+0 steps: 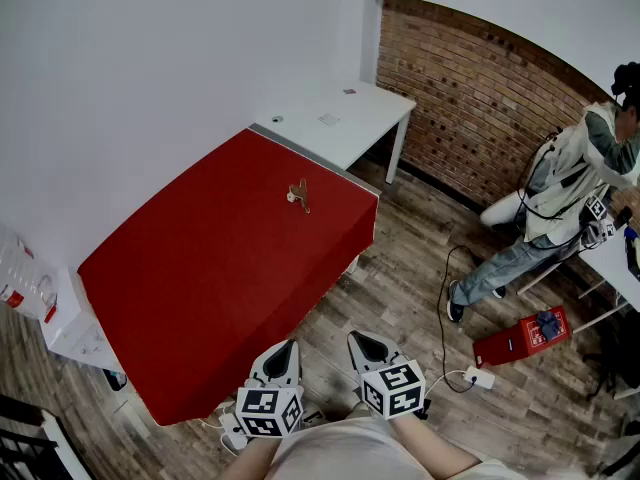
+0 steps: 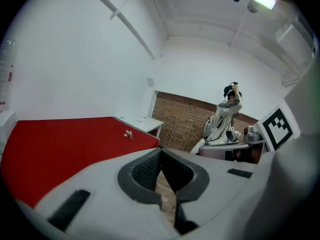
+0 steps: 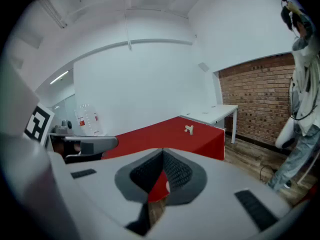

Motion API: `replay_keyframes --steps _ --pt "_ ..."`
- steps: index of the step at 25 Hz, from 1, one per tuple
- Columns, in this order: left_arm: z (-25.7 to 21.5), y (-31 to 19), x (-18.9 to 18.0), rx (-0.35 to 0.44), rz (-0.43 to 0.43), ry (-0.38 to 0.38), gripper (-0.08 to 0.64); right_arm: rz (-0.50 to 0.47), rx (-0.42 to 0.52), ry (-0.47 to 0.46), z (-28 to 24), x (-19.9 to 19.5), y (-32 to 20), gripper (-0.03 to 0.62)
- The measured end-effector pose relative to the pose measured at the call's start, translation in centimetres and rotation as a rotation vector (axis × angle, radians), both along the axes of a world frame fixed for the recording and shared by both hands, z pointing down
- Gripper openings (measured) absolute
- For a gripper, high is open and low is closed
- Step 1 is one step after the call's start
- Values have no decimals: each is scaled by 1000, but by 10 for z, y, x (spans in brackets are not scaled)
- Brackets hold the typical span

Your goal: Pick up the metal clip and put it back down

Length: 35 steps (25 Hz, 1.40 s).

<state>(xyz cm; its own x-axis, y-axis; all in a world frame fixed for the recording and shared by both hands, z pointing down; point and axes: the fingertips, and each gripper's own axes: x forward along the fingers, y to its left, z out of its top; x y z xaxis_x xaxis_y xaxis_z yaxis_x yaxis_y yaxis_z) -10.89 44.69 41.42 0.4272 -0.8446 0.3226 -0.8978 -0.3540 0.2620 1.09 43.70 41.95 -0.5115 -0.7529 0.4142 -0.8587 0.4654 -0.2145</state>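
Item: metal clip [image 1: 298, 195]. It lay alone on the red table [image 1: 200, 268], toward the table's far edge, just above the centre of the head view.

Item: left gripper [image 1: 285, 353], bottom centre of the frame, off the table's near corner. Its jaws were closed tip to tip with nothing between them.

Item: right gripper [image 1: 364, 345], just beside the left. Its jaws were likewise closed and empty.

Both grippers were well apart from the clip.

Surroundings: white desk [image 1: 340, 118] abutting the table at upper centre, and a seated person [image 1: 575, 193] at right.
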Motion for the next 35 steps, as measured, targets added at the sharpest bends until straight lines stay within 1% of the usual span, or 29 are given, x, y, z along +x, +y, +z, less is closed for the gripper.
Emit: replay_keyframes --steps 4,7,12,15,19,24,27,31,35 --pt "-1 -8 -18 9 3 9 6 1 -3 8 6 -16 -4 6" --pt "1 -19 -22 4 2 9 6 11 -7 8 7 -16 -16 6" --pt "6 -54 -23 -4 -2 -4 6 27 -2 -8 11 -11 -59 6" --pt "12 -91 -18 -13 -3 -7 6 34 -10 -14 19 -2 -98 6" --pt "17 -156 -13 -23 -32 -12 6 16 -21 -21 28 8 -166 6" --pt "3 -247 7 -4 -49 -33 6 -9 27 -3 7 32 -264 6" --pt "-1 -294 24 -6 -62 -32 6 -16 38 1 -1 52 -313 6" --pt "-5 -344 53 -3 -69 -11 6 -47 35 11 -5 73 -358 6" --pt "-9 -374 58 2 -89 -17 6 -85 31 9 -5 68 -387 6"
